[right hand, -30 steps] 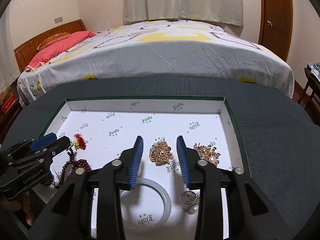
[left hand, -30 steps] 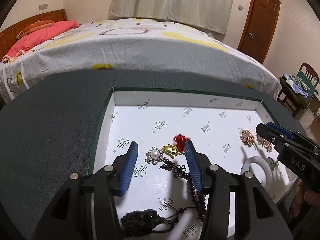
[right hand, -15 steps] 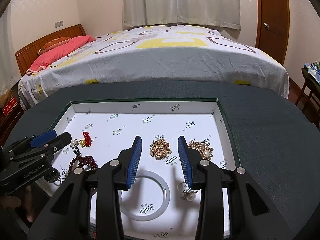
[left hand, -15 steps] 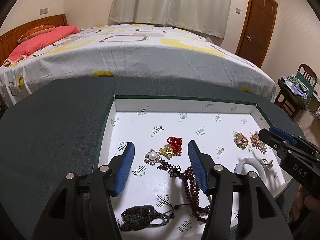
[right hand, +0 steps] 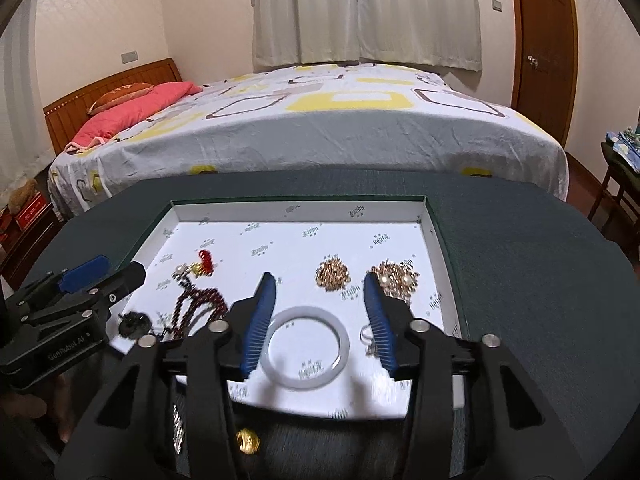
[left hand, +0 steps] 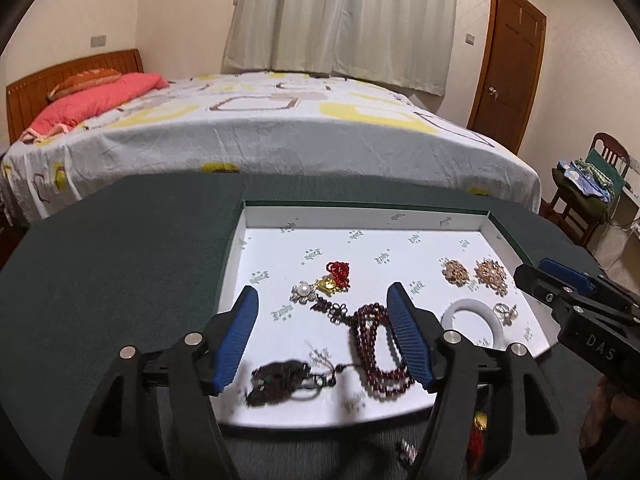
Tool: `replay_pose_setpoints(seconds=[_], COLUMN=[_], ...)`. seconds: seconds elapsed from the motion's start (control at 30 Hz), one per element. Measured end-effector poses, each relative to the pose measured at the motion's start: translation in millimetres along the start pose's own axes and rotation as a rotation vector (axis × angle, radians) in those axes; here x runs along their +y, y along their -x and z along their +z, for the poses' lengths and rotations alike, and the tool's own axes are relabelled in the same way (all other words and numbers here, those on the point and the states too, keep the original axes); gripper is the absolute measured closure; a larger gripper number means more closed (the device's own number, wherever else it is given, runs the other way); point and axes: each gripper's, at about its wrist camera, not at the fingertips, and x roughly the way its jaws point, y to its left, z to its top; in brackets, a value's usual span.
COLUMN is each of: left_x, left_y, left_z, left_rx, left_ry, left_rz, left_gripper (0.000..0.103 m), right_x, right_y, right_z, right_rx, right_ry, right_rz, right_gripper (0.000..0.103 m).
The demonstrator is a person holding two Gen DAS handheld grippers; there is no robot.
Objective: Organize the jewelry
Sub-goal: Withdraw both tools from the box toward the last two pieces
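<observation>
Both hand-held grippers (left (left hand: 322,304), right (right hand: 320,294)) are opening, empty, above the tray (left hand: 360,213).

Bare tray (left hand: 360,224) far half, jewelry crowding near half, open tabletop (left hand: 120,248) left

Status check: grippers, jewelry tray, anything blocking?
Left gripper and right gripper both empty, jaws opening, above the tray. Red bead bracelet, white bangle, brooches inside. Loose pieces lie outside the tray's near edge.

Patterned bed (left hand: 280,128), pink pillow (left hand: 92,100), white curtains (left hand: 344,20), wooden door (left hand: 508,68), chair (left hand: 588,188) right.
</observation>
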Motion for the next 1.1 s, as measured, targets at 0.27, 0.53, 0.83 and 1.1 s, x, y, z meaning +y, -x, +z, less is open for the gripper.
replay_pose_setpoints(seconds=[0.27, 0.53, 0.83, 1.1], left_x=[-0.8, -2.6, 3.8, 24.2], left_y=[34.7, 54.3, 62.7, 62.8], left_z=[-14.6, -35.9, -59.8, -74.2], left_rx=[-0.030, -0.015, 0.028, 0.083], left_ry=[0.017, 0.014, 0.022, 0.033], left_rz=[0.008, 0.018, 0.029, 0.070], left_gripper=[0.038, 0.038, 0.038, 0.038], right_x=[1.8, 14.2, 35.3, 46.3], right_y=[32.9, 49.2, 38.9, 18.8], right_z=[-20.0, -47.9, -71.0, -79.1], right_rx=[-0.003, 0.035, 0.094, 0.155], right_ry=[0.003, 0.019, 0.059, 0.077], right_rz=[0.016, 0.045, 0.077, 0.074], right_gripper=[0.058, 0.058, 0.058, 0.058])
